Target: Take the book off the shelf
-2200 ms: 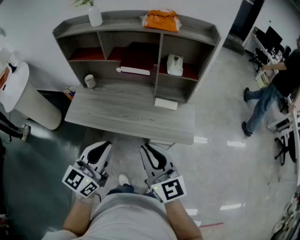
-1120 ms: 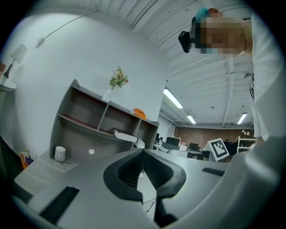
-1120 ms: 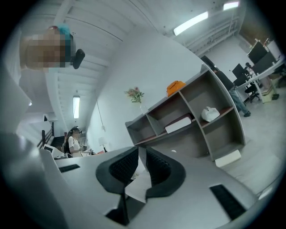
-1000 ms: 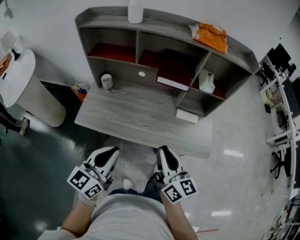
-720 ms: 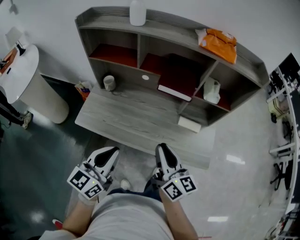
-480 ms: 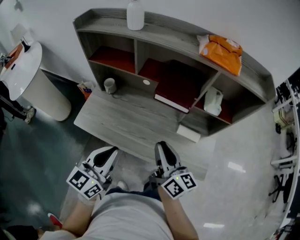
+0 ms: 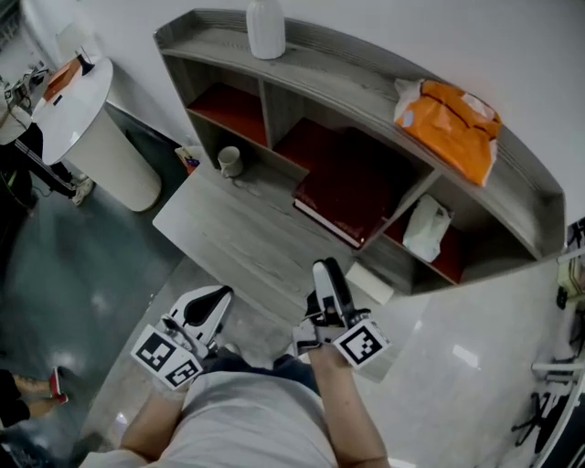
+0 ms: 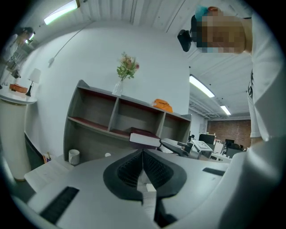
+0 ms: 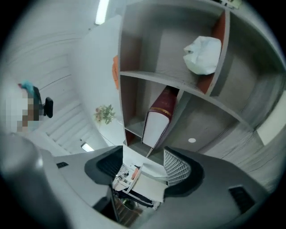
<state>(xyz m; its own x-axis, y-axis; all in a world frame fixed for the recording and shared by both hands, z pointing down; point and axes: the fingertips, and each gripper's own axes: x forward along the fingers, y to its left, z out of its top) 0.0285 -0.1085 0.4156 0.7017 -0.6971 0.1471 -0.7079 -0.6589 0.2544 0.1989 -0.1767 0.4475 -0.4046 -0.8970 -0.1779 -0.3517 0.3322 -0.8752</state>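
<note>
A dark red book (image 7: 352, 187) lies flat in the middle compartment of the grey shelf unit (image 7: 366, 87), its pale page edge facing out. My right gripper (image 7: 326, 269) is turned on its side over the desk's front edge, short of the book. Its jaws are opening with nothing between them. In the right gripper view (image 9: 143, 163) the book (image 9: 158, 117) shows straight ahead beyond the spread jaws. My left gripper (image 7: 207, 294) hangs low in front of the desk with its jaws shut and empty. The left gripper view (image 8: 143, 154) shows the book (image 8: 145, 137) farther off.
The shelf stands on a grey desk (image 7: 228, 228). A white bottle (image 7: 266, 27) and an orange bag (image 7: 452, 119) sit on top. A white bag (image 7: 428, 228) fills the right compartment, a mug (image 7: 229, 161) the left. A white box (image 7: 370, 281) lies by the right gripper. A round white table (image 7: 82, 101) stands left.
The shelf has drawn closer and swung in the head view. My right gripper has gone forward to the desk edge and rolled onto its side. The left gripper has hardly moved.
</note>
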